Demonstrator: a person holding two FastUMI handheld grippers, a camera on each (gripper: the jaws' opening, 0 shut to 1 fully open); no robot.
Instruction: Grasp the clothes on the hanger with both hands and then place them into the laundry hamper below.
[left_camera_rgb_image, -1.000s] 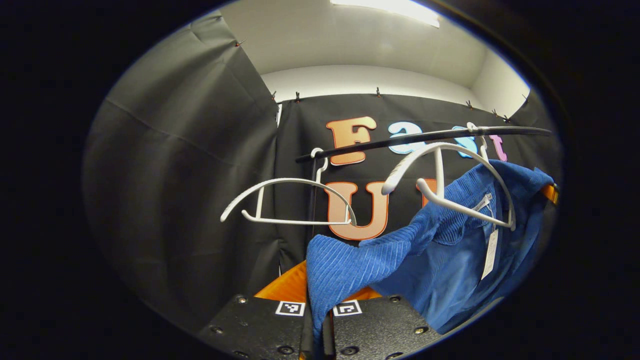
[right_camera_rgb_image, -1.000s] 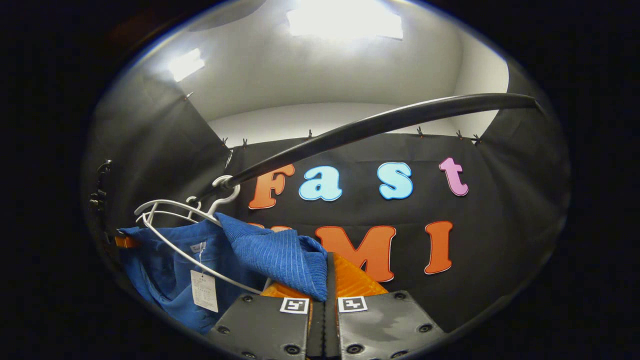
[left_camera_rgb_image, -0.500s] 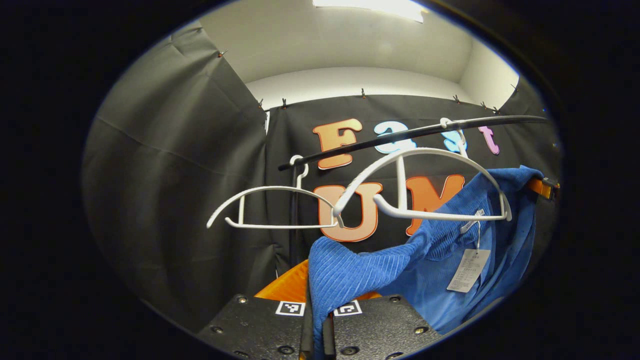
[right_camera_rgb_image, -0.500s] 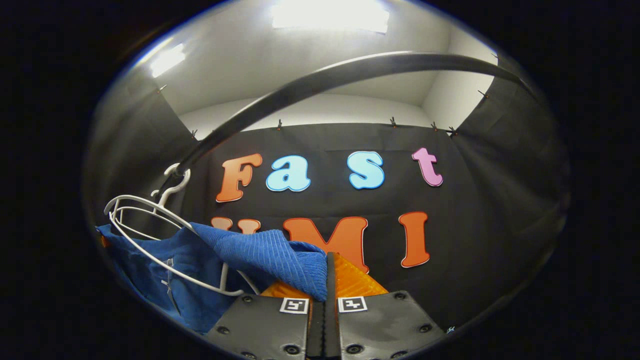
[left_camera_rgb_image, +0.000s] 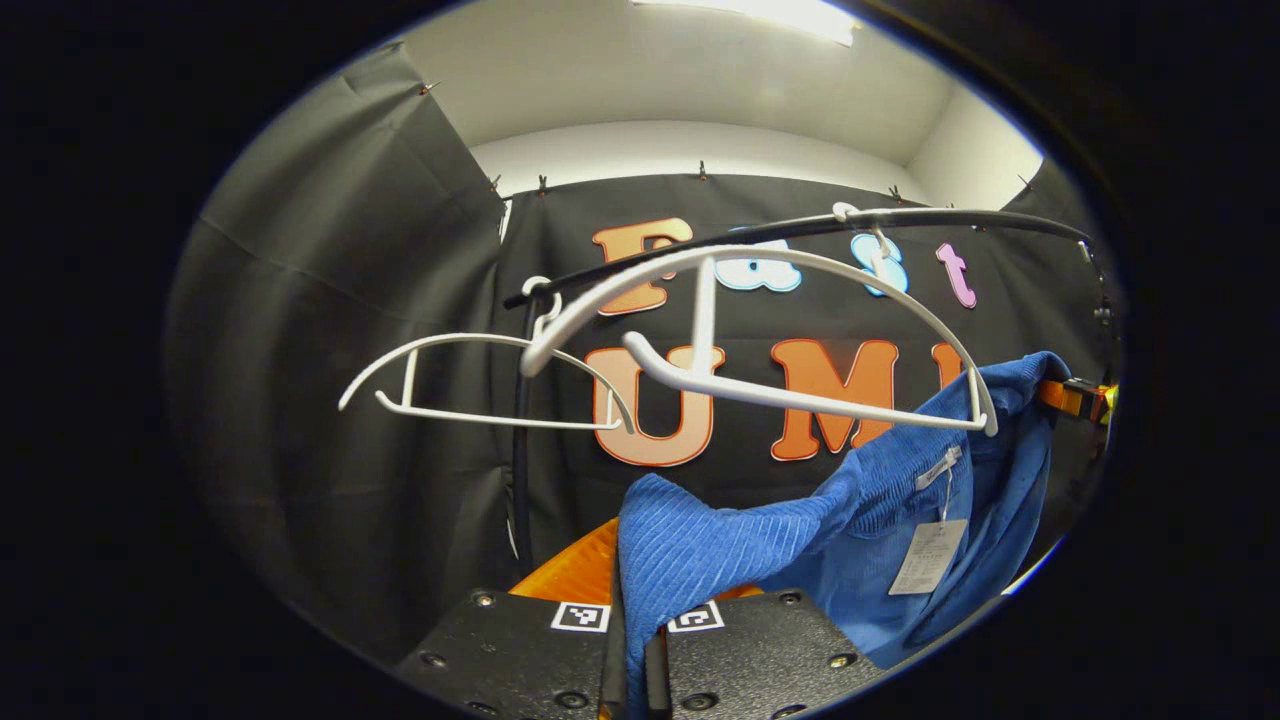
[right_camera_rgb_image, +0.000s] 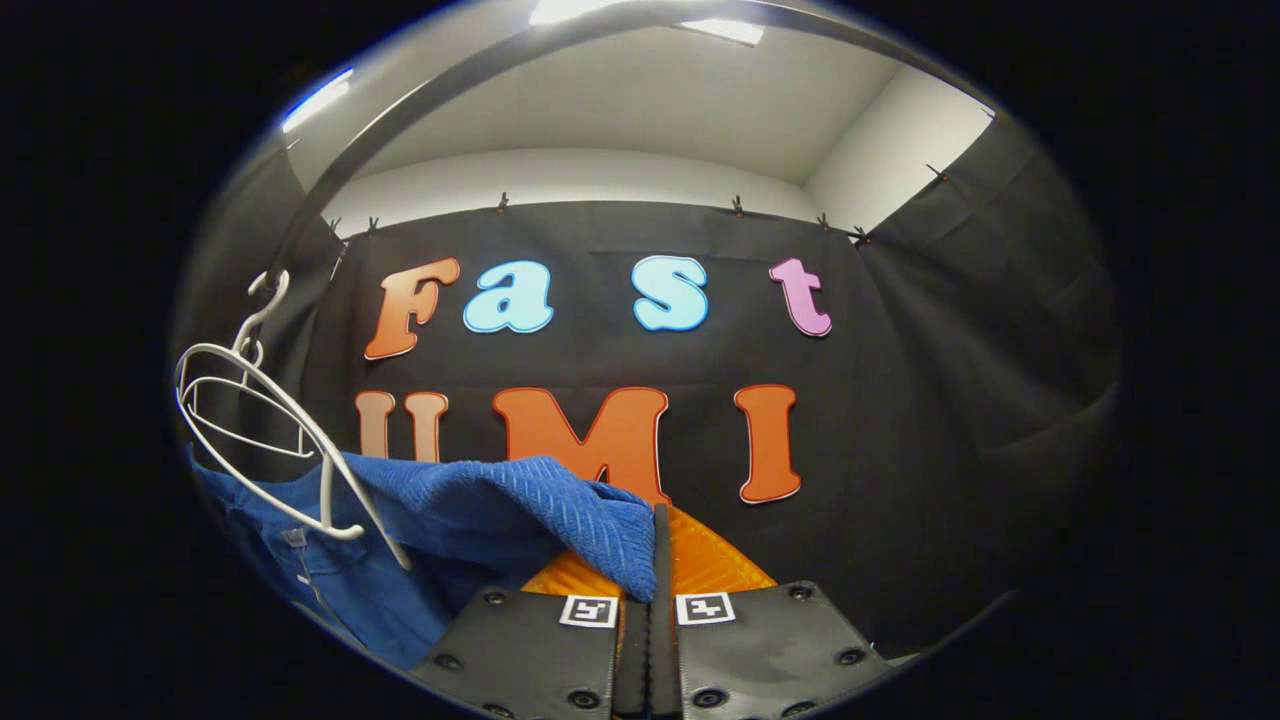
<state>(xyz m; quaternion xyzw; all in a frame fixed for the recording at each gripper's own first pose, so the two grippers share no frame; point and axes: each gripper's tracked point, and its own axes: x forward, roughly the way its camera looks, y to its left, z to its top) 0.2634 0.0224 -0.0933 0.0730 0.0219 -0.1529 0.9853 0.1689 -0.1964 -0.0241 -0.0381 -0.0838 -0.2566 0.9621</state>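
Note:
A blue ribbed garment (left_camera_rgb_image: 880, 500) hangs stretched between my two grippers, with a paper tag (left_camera_rgb_image: 928, 557) dangling from its collar. My left gripper (left_camera_rgb_image: 632, 620) is shut on one corner of it at the bottom of the left gripper view. My right gripper (right_camera_rgb_image: 655, 535) is shut on another edge of the garment (right_camera_rgb_image: 480, 510). That gripper also shows in the left gripper view as an orange part (left_camera_rgb_image: 1075, 398) at the far right. A bare white hanger (left_camera_rgb_image: 760, 330) hooks on the black rail (left_camera_rgb_image: 900, 220) just above the cloth. Its right end overlaps the garment's shoulder.
A second bare white hanger (left_camera_rgb_image: 480, 385) hangs further left on the same rail. In the right gripper view both hangers (right_camera_rgb_image: 265, 420) sit at the left edge and the rail (right_camera_rgb_image: 450, 80) arcs overhead. Black cloth walls close the booth behind and at both sides.
Both grippers have dropped with the garment, so the rail and hangers sit higher in both views. The cloth has slid down off the near hanger, which has swung and now hangs bare.

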